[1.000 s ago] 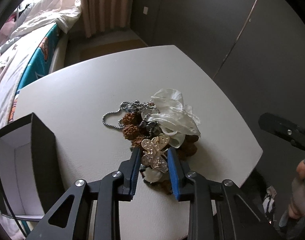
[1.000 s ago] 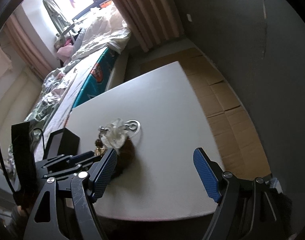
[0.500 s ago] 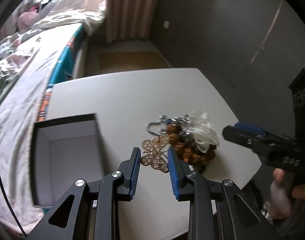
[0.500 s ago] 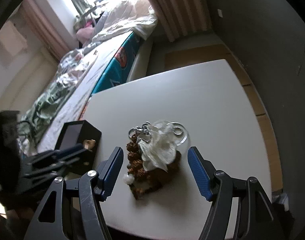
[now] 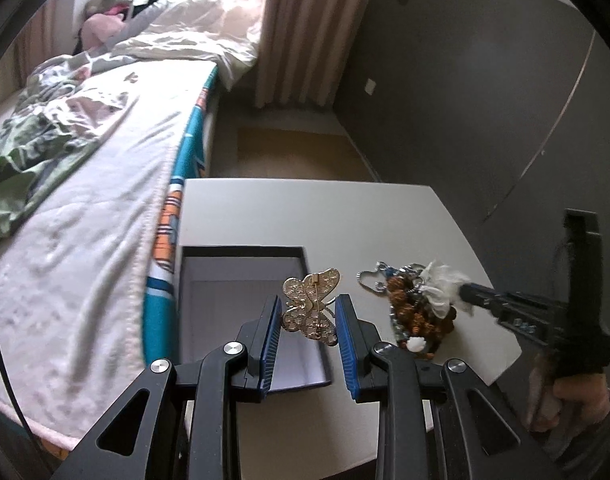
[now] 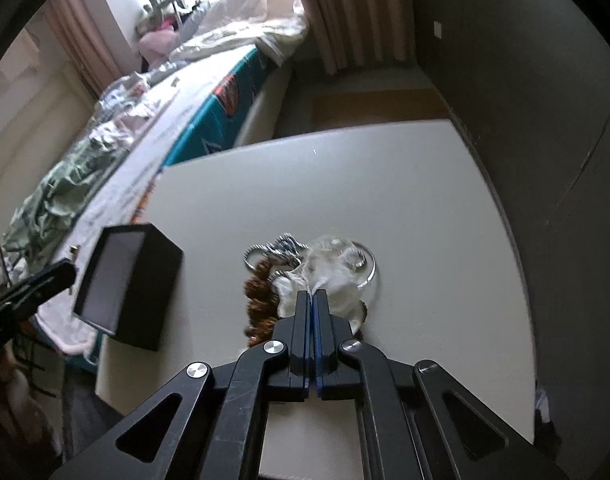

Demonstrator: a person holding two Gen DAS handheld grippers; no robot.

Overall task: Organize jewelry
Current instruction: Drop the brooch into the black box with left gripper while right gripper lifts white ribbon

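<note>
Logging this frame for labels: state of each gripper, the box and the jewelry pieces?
left gripper: shut on gold butterfly brooch, held above the box
right gripper: shut on white fabric flower
black open-top box: open, looks empty
tangled jewelry pile: on white table

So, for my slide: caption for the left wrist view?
Left gripper carries a gold butterfly brooch above the open black box; right gripper pinches the white fabric flower.
</note>
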